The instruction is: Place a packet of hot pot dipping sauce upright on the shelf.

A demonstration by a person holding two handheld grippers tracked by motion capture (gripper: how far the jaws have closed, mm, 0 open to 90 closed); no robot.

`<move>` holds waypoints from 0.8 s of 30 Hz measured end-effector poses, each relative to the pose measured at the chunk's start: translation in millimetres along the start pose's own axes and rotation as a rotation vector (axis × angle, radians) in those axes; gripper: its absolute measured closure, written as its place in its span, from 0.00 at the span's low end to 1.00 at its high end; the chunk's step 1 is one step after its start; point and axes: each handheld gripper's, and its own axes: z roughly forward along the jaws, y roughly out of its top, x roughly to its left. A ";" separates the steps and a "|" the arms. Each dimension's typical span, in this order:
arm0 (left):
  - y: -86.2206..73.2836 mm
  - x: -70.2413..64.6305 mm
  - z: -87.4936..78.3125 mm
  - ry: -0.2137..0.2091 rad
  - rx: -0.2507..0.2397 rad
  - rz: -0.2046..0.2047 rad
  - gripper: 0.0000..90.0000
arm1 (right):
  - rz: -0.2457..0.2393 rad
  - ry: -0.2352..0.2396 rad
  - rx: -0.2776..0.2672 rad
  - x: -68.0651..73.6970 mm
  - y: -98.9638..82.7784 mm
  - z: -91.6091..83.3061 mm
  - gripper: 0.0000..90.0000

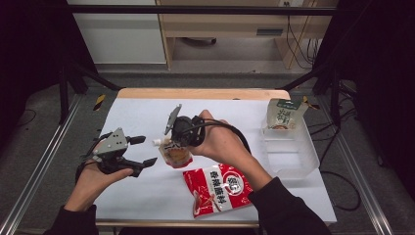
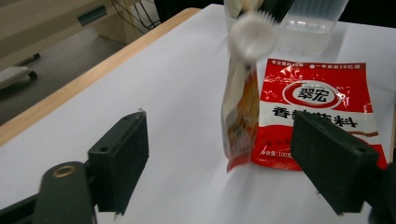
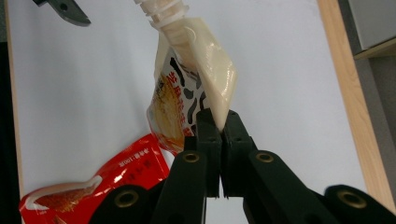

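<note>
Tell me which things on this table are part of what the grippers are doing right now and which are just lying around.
In the job:
- spouted pouch, pinched at its edge by the shut right gripper
- left gripper, open beside it, holding nothing

Lying about:
- red sachet, flat on the white table
- clear plastic bin
- green-topped packet standing in that bin

- A wooden table (image 1: 200, 93) covered by a white sheet carried the things.
- A flat red sauce packet (image 1: 217, 188) lay near its front edge.
- A clear plastic bin (image 1: 289, 155) sat at the right.
</note>
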 end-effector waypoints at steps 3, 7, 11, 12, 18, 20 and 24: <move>-10.0 1.9 3.9 0.016 0.019 -0.023 0.16 | 0.012 -0.015 -0.007 -7.3 -7.1 -9.1 0.98; -23.6 4.2 9.7 0.033 0.056 -0.048 0.12 | 0.035 -0.031 -0.013 -17.7 -20.2 -20.2 0.98; -34.0 5.1 13.0 0.031 0.058 -0.074 0.10 | 0.050 -0.043 -0.026 -25.1 -34.8 -29.1 0.98; -35.0 4.9 13.1 0.032 0.059 -0.075 0.10 | 0.063 -0.046 -0.026 -26.2 -39.4 -31.9 0.98; -50.1 1.4 19.4 0.046 0.066 -0.093 0.08 | 0.075 -0.068 -0.027 -30.9 -58.6 -43.6 0.98; -54.6 0.3 21.7 0.051 0.070 -0.098 0.08 | 0.080 -0.068 -0.033 -32.3 -64.7 -47.6 0.98; -63.5 1.0 25.1 0.100 0.073 -0.055 0.08 | 0.096 -0.070 -0.052 -35.7 -76.9 -57.0 0.98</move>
